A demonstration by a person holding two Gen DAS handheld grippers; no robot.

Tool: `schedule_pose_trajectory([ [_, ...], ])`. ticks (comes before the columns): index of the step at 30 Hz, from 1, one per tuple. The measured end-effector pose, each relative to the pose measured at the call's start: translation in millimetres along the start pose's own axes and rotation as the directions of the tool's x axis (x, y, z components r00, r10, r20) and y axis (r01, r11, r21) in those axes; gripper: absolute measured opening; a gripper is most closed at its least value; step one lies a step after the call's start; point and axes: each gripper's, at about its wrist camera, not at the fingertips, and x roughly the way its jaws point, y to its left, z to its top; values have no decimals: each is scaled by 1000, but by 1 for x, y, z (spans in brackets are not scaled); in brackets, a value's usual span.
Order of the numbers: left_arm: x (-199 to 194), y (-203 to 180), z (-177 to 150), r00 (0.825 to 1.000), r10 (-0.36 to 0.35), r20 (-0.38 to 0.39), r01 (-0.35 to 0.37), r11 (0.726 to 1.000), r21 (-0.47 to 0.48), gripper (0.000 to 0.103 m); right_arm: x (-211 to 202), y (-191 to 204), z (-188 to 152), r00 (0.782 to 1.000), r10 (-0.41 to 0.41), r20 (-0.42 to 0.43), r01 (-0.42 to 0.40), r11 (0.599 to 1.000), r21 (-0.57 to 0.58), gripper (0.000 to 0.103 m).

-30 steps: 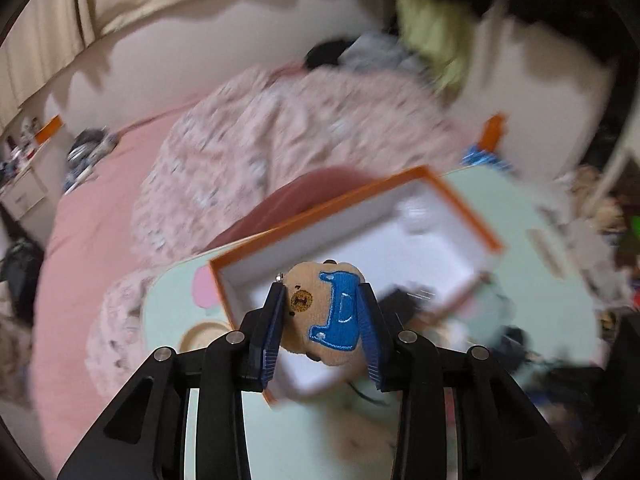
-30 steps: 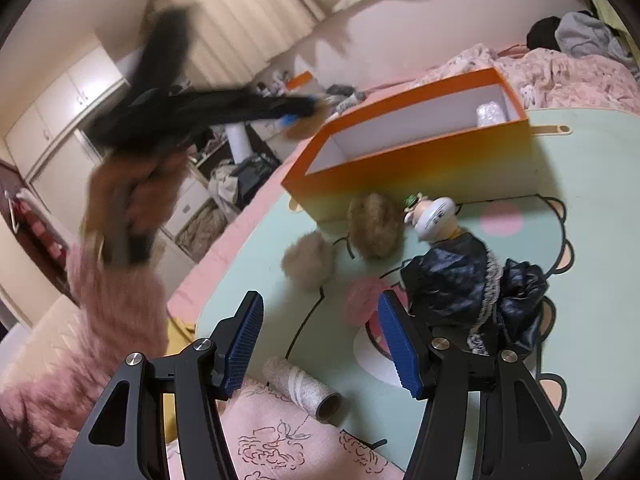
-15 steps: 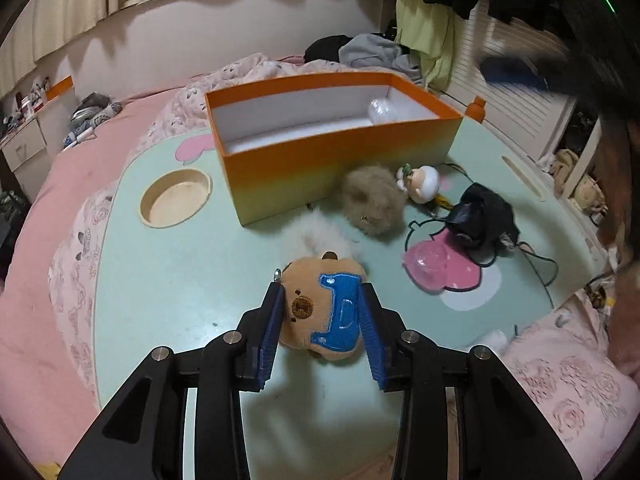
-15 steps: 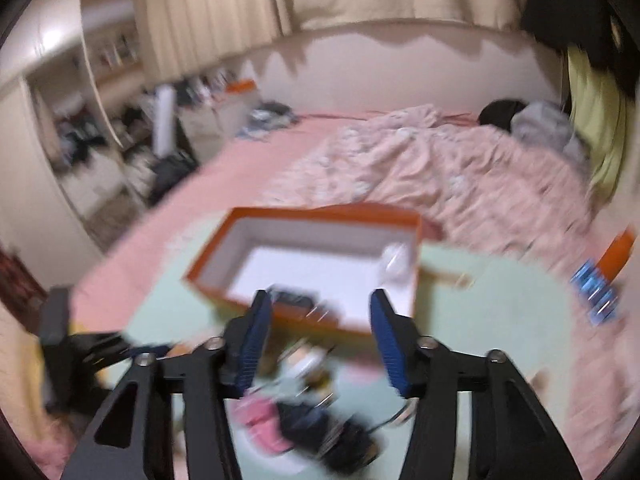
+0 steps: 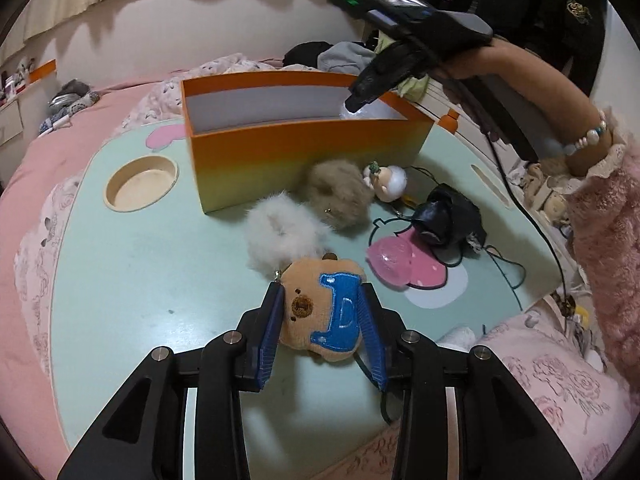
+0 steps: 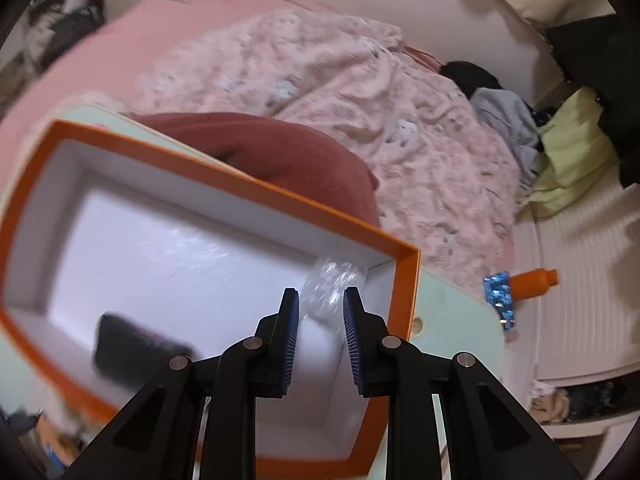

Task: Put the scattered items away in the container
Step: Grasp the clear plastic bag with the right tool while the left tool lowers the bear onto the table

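Left claw (image 5: 322,334) clamped around bear plush (image 5: 324,312), short of orange box (image 5: 304,152).

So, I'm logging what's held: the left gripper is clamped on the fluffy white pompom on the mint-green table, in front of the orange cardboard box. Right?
Not quite. In the left wrist view the left gripper is clamped on the tan plush bear with the blue letter D; the fluffy white pompom lies loose just beyond it. The mint-green table and orange cardboard box are as you say.

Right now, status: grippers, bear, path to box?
Left gripper shut on bear plush, over table. Right gripper shut, above orange box. White pompom, tan pompom between plush and box.
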Motion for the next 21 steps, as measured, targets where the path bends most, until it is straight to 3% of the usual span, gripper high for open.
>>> schedule_pose_trajectory([
  [4, -3, 3, 0, 1000, -19, 5, 19, 1000, -16, 40, 21, 2, 9, 996, -67, -67, 67, 998, 0, 29],
  [5, -3, 5, 0, 1000, -25, 5, 25, 999, -24, 40, 24, 2, 11, 995, -77, -68, 78, 997, 4, 34],
  [8, -3, 8, 0, 999, -34, 10, 34, 999, -35, 40, 30, 4, 13, 992, -109, -58, 108, 994, -8, 35],
  [10, -3, 8, 0, 999, -35, 16, 35, 999, -39, 40, 32, 10, 10, 989, -145, -38, 143, 988, -51, 33],
  [12, -2, 8, 0, 999, -35, 19, 36, 998, -42, 41, 30, 10, 9, 987, -158, -19, 157, 986, -51, 23],
  [16, 0, 11, 1, 999, -42, 27, 43, 997, -60, 41, 8, -12, 3, 998, 3, 58, -5, 999, 44, 23],
  [19, 1, 10, 2, 998, -41, 52, 44, 997, -62, 45, -26, -15, -12, 985, 16, 173, -24, 999, 45, 23],
  [21, 4, 8, 2, 997, -37, 62, 41, 997, -63, 45, -61, -12, -31, 963, 60, 262, -70, 997, 31, 23],
])
